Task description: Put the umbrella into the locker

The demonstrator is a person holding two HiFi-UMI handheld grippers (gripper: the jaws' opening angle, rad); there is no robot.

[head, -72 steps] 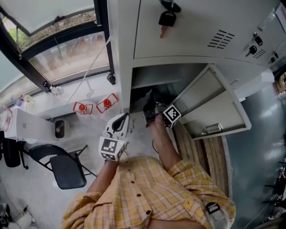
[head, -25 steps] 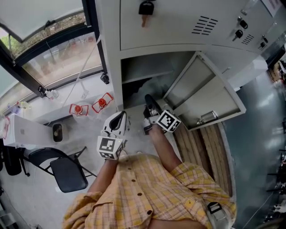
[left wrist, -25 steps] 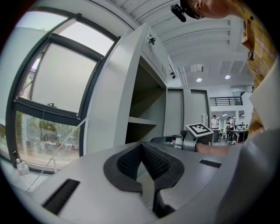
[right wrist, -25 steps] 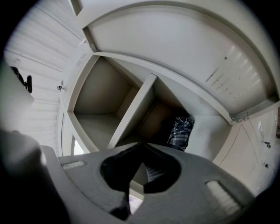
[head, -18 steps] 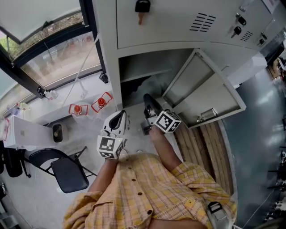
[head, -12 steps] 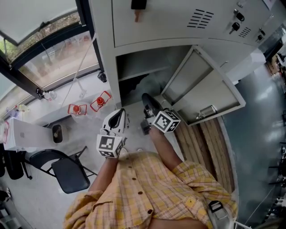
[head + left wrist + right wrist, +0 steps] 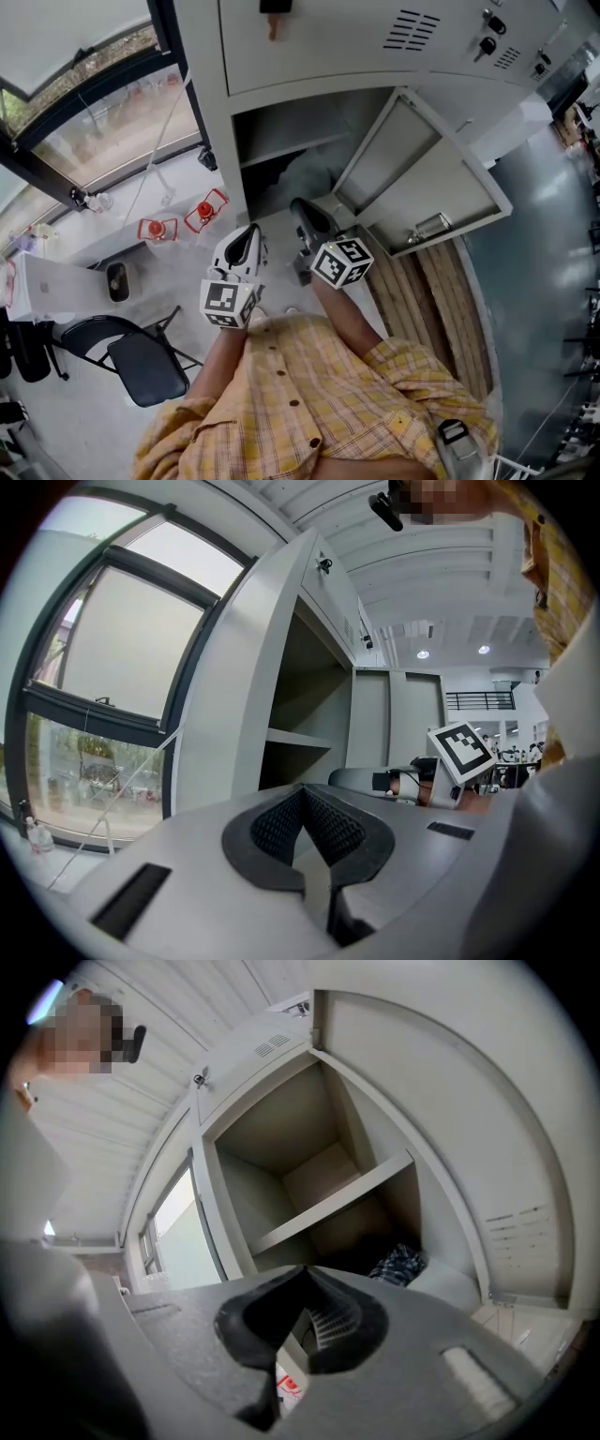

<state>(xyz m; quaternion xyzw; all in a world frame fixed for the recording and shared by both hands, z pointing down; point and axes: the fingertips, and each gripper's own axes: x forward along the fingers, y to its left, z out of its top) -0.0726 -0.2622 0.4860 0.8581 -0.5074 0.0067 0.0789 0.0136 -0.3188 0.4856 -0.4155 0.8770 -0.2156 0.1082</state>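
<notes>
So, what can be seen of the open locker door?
The locker door is a pale grey sheet-metal panel with folded edges, standing wide open at the right of the compartment. Its inner face carries a small metal latch near the free edge; the right gripper view shows short vent slots. Nothing touches it; the right gripper points toward the opening beside it.

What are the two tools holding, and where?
Nothing. The left tool and right tool are both shut and empty; the umbrella lies inside the locker.
</notes>
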